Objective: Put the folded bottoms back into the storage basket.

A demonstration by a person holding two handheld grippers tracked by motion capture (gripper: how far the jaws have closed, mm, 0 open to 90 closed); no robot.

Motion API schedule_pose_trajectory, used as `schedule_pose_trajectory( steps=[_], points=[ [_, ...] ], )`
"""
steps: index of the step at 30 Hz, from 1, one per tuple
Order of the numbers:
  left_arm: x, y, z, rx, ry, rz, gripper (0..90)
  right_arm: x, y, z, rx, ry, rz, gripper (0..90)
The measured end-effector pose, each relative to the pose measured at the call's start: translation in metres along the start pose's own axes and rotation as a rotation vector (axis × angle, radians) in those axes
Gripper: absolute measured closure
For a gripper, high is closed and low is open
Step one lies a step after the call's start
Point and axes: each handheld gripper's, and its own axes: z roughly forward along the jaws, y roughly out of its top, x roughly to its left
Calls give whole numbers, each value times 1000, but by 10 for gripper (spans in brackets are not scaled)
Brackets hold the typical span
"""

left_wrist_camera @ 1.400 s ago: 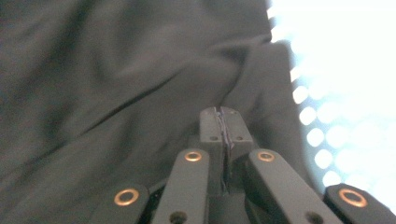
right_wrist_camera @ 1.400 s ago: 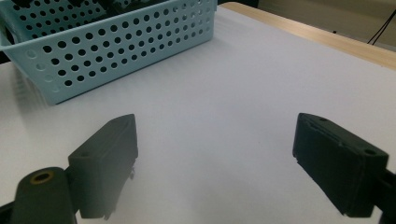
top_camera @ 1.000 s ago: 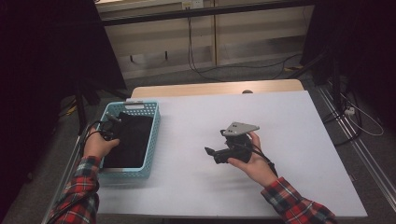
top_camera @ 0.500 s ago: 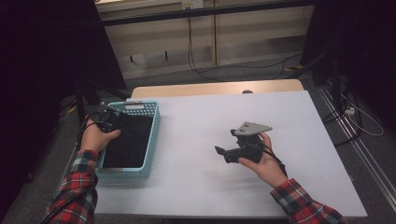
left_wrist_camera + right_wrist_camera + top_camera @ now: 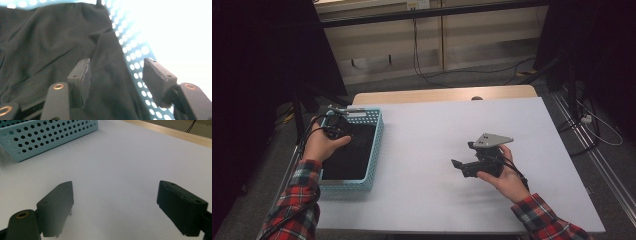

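While the person's right hand rests low on the near right part of the white table [image 5: 422, 145], the right gripper [image 5: 458, 165] it holds points left across the bare surface, its jaws set wide apart with nothing between them; the right gripper view shows both black pads [image 5: 58, 206] hovering just above the tabletop. Farther left, the light blue perforated basket [image 5: 374, 150] sits at the table's left edge, and a black cloth [image 5: 348, 155] lies crumpled inside it, covering its floor. Over the far end of the basket hangs the left gripper [image 5: 333, 131]. Its jaws have just been opening and now stand apart above the cloth [image 5: 50, 42], gripping nothing, with the basket's dotted wall [image 5: 130, 50] beside them.
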Motion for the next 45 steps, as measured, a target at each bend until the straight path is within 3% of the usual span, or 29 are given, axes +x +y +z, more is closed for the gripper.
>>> schedule_pose_trajectory(
  steps=[13,20,30,35,45],
  points=[
    [-45,10,-14,-89,-49,71,287,-4,-9,-19,-26,-12,36,141],
    [-70,3,-23,-124,-88,115,253,-4,-15,-33,-36,-30,50,140],
    [-95,-3,-9,-109,-152,181,229,-23,-24,-49,-50,-49,93,141],
    [-110,-5,2,-121,-177,194,226,-27,-30,-53,-36,-52,92,141],
    [-139,-15,22,-119,-237,258,221,-33,-42,-65,0,-58,82,141]
  ],
)
